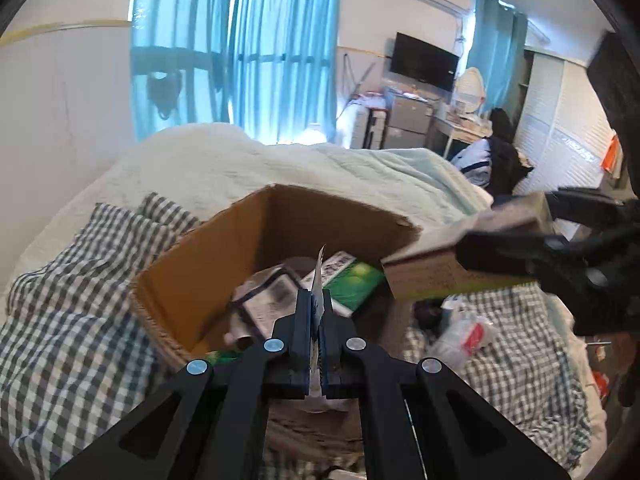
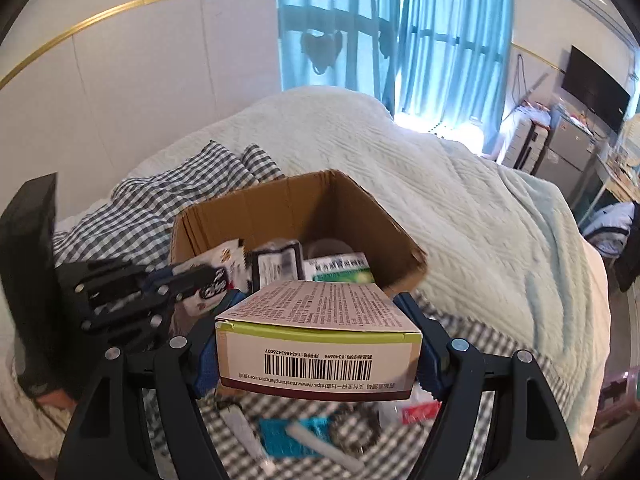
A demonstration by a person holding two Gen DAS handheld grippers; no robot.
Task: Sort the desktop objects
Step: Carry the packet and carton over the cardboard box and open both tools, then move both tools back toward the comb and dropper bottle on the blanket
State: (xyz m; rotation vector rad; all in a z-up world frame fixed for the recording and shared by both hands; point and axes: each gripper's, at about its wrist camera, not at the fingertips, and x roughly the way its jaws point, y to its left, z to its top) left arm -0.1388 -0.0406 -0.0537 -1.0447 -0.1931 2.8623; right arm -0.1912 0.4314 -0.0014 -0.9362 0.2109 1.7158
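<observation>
An open cardboard box stands on the bed and holds a green-and-white carton and a black-edged pack. My left gripper is shut on a thin white printed packet, seen edge-on above the box's near side. My right gripper is shut on a cream medicine carton with a barcode, held just in front of the cardboard box. In the right wrist view, the left gripper holds the packet at the box's left wall. The medicine carton hangs at the box's right corner.
The box rests on a checked sheet with a pale quilt behind it. Loose things lie on the sheet below the right gripper: a blue packet, white tubes and a plastic bag. A white wall stands at the left.
</observation>
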